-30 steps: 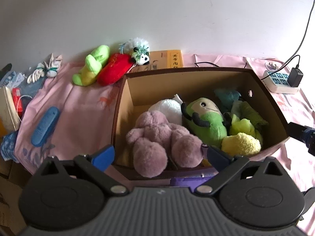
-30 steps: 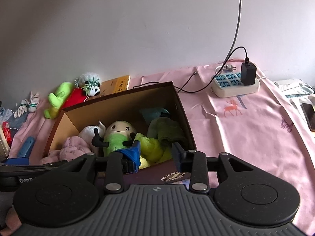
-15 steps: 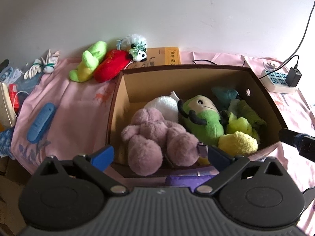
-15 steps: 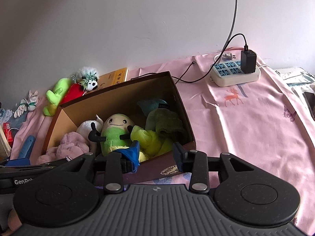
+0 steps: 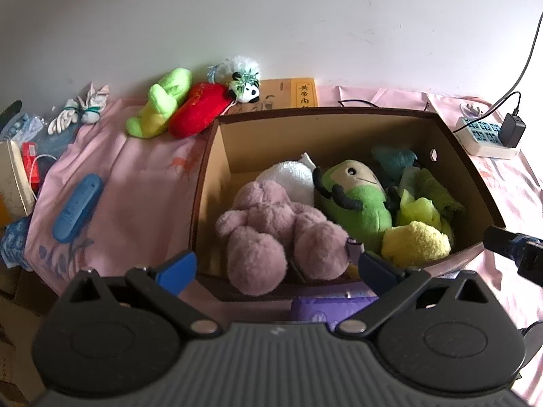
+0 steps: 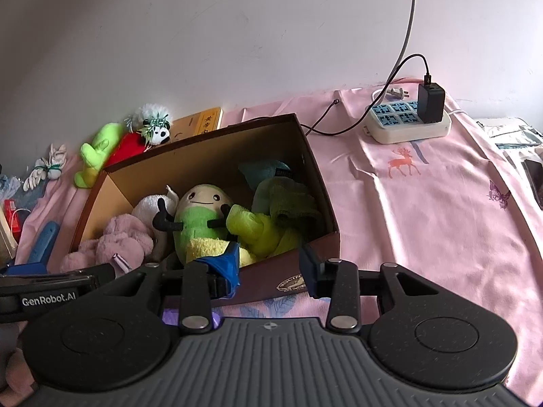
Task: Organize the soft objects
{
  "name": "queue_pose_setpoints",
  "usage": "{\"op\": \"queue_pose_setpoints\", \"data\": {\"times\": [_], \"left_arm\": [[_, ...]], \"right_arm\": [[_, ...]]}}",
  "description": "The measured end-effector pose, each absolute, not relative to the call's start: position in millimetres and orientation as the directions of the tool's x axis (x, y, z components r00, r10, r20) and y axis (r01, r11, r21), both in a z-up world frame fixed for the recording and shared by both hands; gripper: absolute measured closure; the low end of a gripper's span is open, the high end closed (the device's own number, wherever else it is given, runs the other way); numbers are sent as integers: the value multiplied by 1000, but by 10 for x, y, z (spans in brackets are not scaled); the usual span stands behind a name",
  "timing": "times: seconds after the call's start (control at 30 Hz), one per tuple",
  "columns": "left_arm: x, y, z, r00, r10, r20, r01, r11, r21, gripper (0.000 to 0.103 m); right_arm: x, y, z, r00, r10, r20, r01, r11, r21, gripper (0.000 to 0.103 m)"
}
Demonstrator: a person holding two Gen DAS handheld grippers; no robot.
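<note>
A brown cardboard box [image 5: 475,183] [image 6: 319,183] holds a mauve plush [image 5: 271,230] [image 6: 118,240], a white plush [image 5: 288,176], a green smiling plush [image 5: 356,200] [image 6: 200,217], a yellow fluffy toy [image 5: 415,244] and green and teal cloths [image 6: 281,203]. Behind the box lie a lime plush [image 5: 159,105] [image 6: 96,151], a red plush [image 5: 200,108] and a small panda [image 5: 246,86] [image 6: 157,130]. My left gripper [image 5: 276,266] hovers open at the box's near wall, empty. My right gripper [image 6: 269,264] is open over the box's near right corner, holding nothing.
A pink cloth [image 6: 424,203] covers the table. A power strip with a charger [image 6: 410,118] [image 5: 488,135] sits at the back right. A blue remote-like object [image 5: 76,212], white gloves [image 5: 79,113], a yellow book [image 5: 292,93] and clutter lie to the left. A purple item [image 5: 325,307] is by the box front.
Both grippers have drawn back and risen slightly from the box, so it sits lower and more fully in view. Their openings are unchanged and the toys have not moved.
</note>
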State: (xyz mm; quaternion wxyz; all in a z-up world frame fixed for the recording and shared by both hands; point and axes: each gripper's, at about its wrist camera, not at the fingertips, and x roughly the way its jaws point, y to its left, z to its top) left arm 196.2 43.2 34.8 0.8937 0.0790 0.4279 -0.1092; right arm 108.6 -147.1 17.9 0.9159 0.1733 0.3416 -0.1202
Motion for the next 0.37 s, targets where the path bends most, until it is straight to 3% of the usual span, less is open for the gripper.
{"op": "queue_pose_setpoints", "data": {"times": [0.37], "left_arm": [[1892, 515, 421, 665, -208, -717, 283, 959, -16, 1]], "right_arm": [[1077, -1489, 158, 735, -108, -669, 348, 907, 236, 81]]}}
